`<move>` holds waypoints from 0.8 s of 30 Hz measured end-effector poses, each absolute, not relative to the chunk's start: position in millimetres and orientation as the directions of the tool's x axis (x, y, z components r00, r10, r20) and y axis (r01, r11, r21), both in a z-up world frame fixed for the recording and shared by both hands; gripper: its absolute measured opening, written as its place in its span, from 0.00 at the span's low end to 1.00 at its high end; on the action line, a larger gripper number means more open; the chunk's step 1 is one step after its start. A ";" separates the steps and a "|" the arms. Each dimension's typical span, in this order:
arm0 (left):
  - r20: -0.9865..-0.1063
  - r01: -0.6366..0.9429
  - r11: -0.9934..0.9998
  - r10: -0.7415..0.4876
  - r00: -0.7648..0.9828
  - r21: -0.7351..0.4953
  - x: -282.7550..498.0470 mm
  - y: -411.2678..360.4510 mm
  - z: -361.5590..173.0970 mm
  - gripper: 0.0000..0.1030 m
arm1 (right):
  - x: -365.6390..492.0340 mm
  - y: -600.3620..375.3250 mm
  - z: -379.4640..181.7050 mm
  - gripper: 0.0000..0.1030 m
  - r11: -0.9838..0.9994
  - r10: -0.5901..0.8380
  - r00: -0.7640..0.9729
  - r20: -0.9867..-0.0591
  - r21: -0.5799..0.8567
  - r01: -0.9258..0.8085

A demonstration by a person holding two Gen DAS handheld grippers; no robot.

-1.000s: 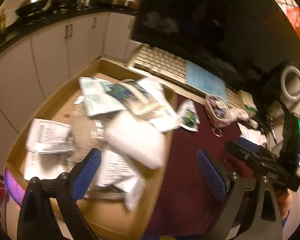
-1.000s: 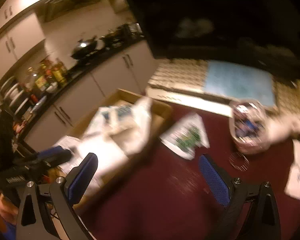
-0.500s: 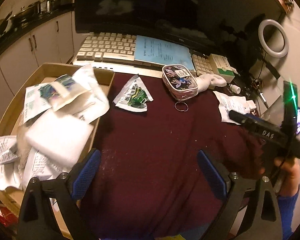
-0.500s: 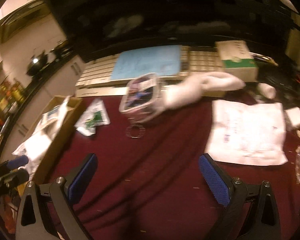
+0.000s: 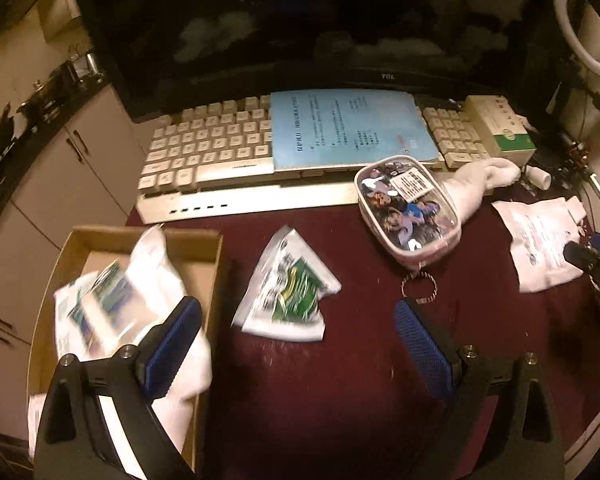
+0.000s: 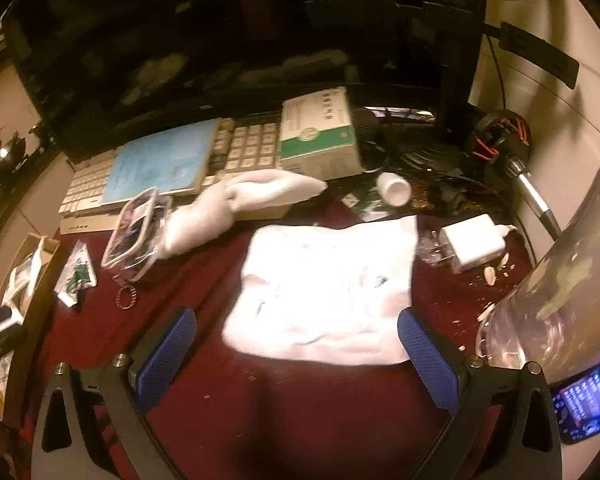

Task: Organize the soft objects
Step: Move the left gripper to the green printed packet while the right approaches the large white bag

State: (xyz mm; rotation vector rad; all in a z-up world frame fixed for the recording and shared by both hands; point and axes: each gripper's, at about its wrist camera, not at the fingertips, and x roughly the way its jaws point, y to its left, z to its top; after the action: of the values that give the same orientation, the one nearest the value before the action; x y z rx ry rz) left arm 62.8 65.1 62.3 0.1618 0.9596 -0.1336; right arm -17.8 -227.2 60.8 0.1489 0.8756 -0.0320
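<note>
Blurred past reading: packets (image 5: 112, 304) heaped in the cardboard box (image 5: 204, 240), box cut off at the frame's lower left. Washed out to glare right of the box: print on the white pouch (image 6: 324, 292). Clipped at the right edge beyond that pouch: phone (image 6: 588, 404), clear container (image 6: 560, 296).

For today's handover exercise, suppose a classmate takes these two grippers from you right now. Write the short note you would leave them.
Left gripper: open, empty, over the green packet.
Right gripper: open, empty, over the large white packet.
Cardboard box at the table's left edge already holds several soft packets.
Still out on the dark red cloth: both those packets, the clear pouch and the white sock against the keyboard.
Left to do: move these into the box, probably the nearest packets first.
</note>
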 end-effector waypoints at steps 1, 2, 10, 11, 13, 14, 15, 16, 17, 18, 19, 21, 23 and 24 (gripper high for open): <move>-0.825 0.194 0.978 -0.050 0.563 0.073 67.9 62.7 61.6 0.94 | -15.5 -230.5 60.4 0.99 0.990 0.026 0.634 -0.773 0.106 0.089; -0.826 0.208 0.975 -0.055 0.562 0.076 73.3 59.5 60.6 0.94 | -13.1 -232.2 59.7 0.99 0.991 0.019 0.630 -0.776 0.098 0.092; -0.850 0.221 0.957 0.046 0.525 0.189 111.8 52.3 37.6 0.94 | 14.0 -242.6 44.0 0.99 0.990 -0.030 0.579 -0.815 0.054 0.127; -0.855 0.223 0.956 0.049 0.516 0.189 114.2 53.2 34.7 0.94 | 17.1 -242.3 40.8 0.99 0.990 -0.036 0.574 -0.818 0.048 0.130; -0.865 0.224 0.956 0.056 0.499 0.191 117.7 56.6 27.5 0.94 | 23.1 -243.3 33.4 0.99 0.989 -0.039 0.562 -0.826 0.048 0.139; -0.861 0.226 0.954 0.060 0.505 0.199 117.6 56.6 26.5 0.93 | 25.5 -244.4 28.9 0.99 0.988 -0.033 0.556 -0.830 0.058 0.145; -0.861 0.230 0.952 0.061 0.504 0.203 117.5 56.6 25.2 0.93 | 27.5 -245.5 24.3 0.99 0.986 -0.022 0.549 -0.835 0.072 0.149; -0.859 0.230 0.950 0.065 0.508 0.209 117.2 56.5 24.6 0.92 | 28.8 -246.4 20.5 0.99 0.985 -0.011 0.542 -0.840 0.085 0.152; -0.856 0.228 0.949 0.072 0.512 0.216 116.5 56.4 24.7 0.90 | 30.1 -247.4 16.1 0.99 0.982 0.011 0.536 -0.844 0.110 0.152; -0.852 0.225 0.948 0.081 0.517 0.227 115.5 56.6 24.8 0.87 | 30.8 -248.2 12.8 0.99 0.979 0.037 0.533 -0.845 0.138 0.151; -0.848 0.221 0.947 0.087 0.522 0.233 114.1 57.1 25.5 0.83 | 30.4 -247.3 12.6 1.00 0.979 0.031 0.544 -0.839 0.134 0.151; -0.840 0.213 0.947 0.094 0.535 0.242 110.8 60.0 27.5 0.74 | 31.4 -245.5 10.7 1.00 0.980 0.023 0.544 -0.839 0.125 0.152; -0.838 0.218 0.949 0.077 0.541 0.227 106.2 63.4 32.1 0.70 | 31.6 -243.9 9.3 1.00 0.980 0.016 0.547 -0.837 0.121 0.157; -0.836 0.221 0.951 0.064 0.545 0.217 100.8 63.9 35.0 0.70 | 31.4 -243.3 9.2 1.00 0.980 0.014 0.549 -0.836 0.121 0.160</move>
State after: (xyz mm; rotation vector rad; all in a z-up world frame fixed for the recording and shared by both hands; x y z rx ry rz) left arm 100.8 63.9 35.0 0.3142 0.9944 -0.0955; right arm 31.4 -243.3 9.2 0.1920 0.9874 -0.0873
